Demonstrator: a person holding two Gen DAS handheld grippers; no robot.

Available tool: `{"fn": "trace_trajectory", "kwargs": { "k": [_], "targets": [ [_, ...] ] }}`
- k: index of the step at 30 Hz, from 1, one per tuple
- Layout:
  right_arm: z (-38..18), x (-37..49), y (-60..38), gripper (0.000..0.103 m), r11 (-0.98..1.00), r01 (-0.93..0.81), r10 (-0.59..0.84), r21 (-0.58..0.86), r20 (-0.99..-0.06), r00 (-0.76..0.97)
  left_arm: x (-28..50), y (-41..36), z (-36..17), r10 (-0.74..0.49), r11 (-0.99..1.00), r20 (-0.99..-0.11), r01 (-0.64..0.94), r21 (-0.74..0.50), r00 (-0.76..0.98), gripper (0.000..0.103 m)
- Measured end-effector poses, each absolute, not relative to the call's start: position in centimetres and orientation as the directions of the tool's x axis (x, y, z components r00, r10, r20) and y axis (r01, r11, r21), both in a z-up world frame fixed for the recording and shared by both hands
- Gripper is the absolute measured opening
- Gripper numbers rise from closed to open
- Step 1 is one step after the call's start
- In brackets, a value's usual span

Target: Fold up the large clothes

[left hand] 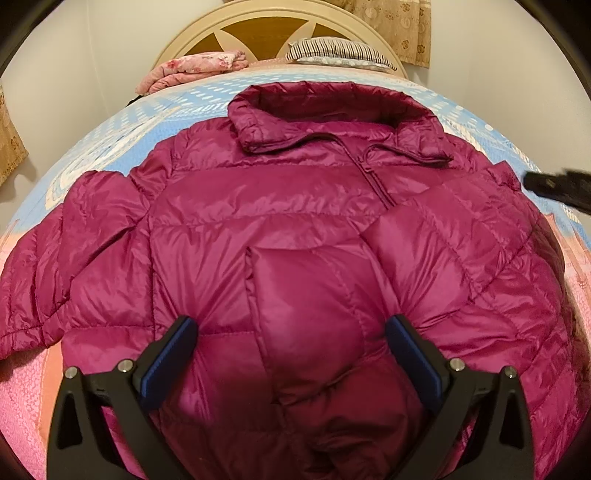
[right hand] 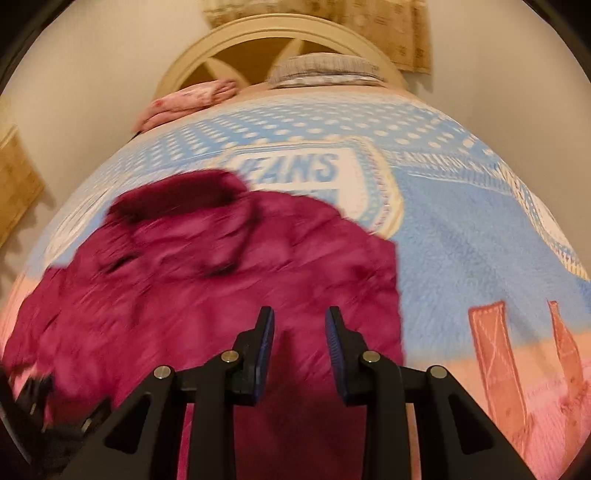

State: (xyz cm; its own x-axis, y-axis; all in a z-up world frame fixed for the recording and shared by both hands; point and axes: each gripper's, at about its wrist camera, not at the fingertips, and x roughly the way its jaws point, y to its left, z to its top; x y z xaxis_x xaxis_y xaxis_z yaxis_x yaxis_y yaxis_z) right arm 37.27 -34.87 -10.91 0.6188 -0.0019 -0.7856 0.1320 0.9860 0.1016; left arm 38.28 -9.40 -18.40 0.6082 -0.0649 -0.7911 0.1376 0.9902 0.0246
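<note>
Looking down from the left wrist, the jacket [left hand: 295,236] lies face up on the bed [left hand: 122,125], collar toward the headboard [left hand: 258,33]. One sleeve [left hand: 461,236] is already folded across the chest; the other sleeve [left hand: 74,251] is spread out flat. The left gripper [left hand: 291,354] hangs over the hem, jaws wide apart, holding nothing. Slick, puffy fabric may spring back, so the folded sleeve could slide off if the hem gets tugged. No containers appear here.

From the right wrist, blurred, the right gripper [right hand: 299,339] sits above the jacket's [right hand: 207,295] edge, jaws narrowly parted with nothing between them. A thin pinch here may slip off the shell. Again, no containers; only the blanket [right hand: 461,236] and a pillow [right hand: 317,70].
</note>
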Motion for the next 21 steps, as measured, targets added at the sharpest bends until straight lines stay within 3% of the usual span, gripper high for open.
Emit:
{"fn": "trace_trajectory", "kwargs": {
  "k": [10, 21],
  "targets": [
    [-14.7, 33.3, -29.2, 0.03, 0.992, 0.095, 0.012, 0.08, -0.82, 0.572, 38.4, -9.2, -18.5, -0.071, 0.991, -0.791, 0.136, 0.015, 0.608, 0.103],
    [-16.3, 32.9, -28.4, 0.03, 0.995, 0.096, -0.037, 0.026, -0.796, 0.604, 38.3, -9.2, -18.5, -0.068, 0.99, -0.789, 0.136, 0.02, 0.61, 0.103]
  ]
}}
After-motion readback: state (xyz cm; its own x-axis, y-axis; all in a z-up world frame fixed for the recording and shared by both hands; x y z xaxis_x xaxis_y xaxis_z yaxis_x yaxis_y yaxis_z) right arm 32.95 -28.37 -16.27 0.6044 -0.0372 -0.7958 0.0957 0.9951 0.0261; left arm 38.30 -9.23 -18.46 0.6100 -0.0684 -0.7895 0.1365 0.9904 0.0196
